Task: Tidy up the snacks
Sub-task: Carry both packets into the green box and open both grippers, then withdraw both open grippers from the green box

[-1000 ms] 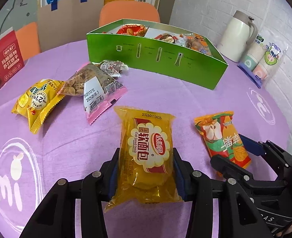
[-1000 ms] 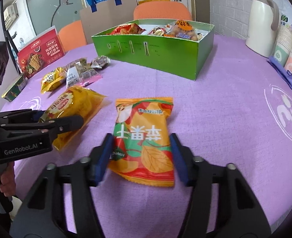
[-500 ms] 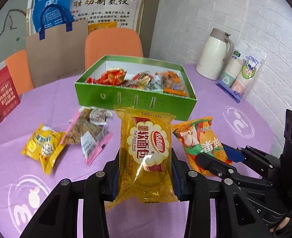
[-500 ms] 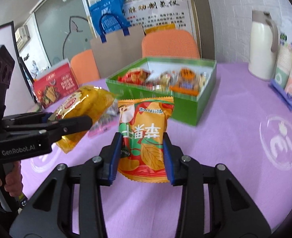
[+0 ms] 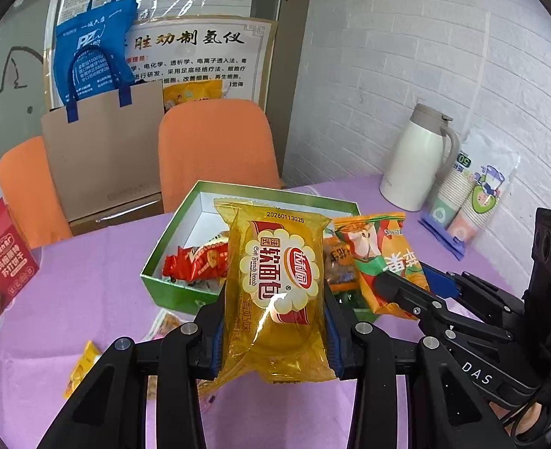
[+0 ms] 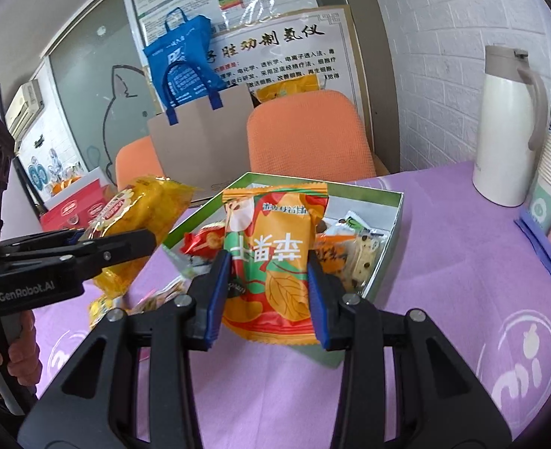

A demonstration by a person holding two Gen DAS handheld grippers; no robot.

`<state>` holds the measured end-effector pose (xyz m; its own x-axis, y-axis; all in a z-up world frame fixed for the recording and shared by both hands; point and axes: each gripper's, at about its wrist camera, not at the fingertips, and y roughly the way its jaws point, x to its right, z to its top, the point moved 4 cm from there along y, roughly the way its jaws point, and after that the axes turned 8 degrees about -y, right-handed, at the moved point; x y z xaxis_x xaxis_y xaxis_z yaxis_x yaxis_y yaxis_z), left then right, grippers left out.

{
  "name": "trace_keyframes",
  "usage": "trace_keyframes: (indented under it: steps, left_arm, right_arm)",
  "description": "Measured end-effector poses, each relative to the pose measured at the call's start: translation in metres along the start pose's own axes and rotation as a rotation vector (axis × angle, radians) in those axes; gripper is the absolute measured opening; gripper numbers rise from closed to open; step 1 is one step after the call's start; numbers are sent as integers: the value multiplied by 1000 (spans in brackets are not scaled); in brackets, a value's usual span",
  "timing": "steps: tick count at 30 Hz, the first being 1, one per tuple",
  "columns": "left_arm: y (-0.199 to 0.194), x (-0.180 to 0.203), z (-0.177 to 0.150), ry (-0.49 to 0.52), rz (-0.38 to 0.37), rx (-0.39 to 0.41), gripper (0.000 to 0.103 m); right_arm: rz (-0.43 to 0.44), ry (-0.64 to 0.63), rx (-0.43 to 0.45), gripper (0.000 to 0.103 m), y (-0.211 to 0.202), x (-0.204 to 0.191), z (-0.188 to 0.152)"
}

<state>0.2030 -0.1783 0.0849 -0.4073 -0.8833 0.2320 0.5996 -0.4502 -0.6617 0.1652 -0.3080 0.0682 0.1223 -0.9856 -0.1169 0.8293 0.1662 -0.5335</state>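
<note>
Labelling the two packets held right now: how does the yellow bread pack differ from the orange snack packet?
The yellow bread pack is see-through yellow film with a white flower-shaped label; the orange snack packet is opaque, printed orange, red and green. The bread pack sits in the left gripper, the orange packet in the right gripper. The bread pack looks plumper, the orange packet flatter. Both are sealed, clamped by their sides, and held near the green box.
</note>
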Motion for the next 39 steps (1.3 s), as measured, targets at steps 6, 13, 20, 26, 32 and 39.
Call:
trace_keyframes:
  steps: [6, 13, 20, 26, 32, 39]
  left_arm:
    - [53, -12, 33, -39, 41, -14, 41]
    - [98, -26, 52, -93, 40, -25, 41]
    - [105, -31, 39, -40, 122, -2, 97]
    - [82, -27, 33, -20, 123, 32, 98]
    - [50, -21, 21, -11, 146, 62, 98]
    - [-5, -11, -3, 2, 189, 120, 98]
  right_arm:
    - [-2, 13, -4, 41, 34, 19, 19]
    - [-2, -28, -64, 46, 77, 23, 22]
    - [-33, -164, -36, 96, 66, 17, 10]
    - [-29, -104, -53, 100, 49, 20, 2]
    - [-22, -82, -11, 101, 14, 9, 0]
    - [-2, -72, 16, 102, -27, -15, -13]
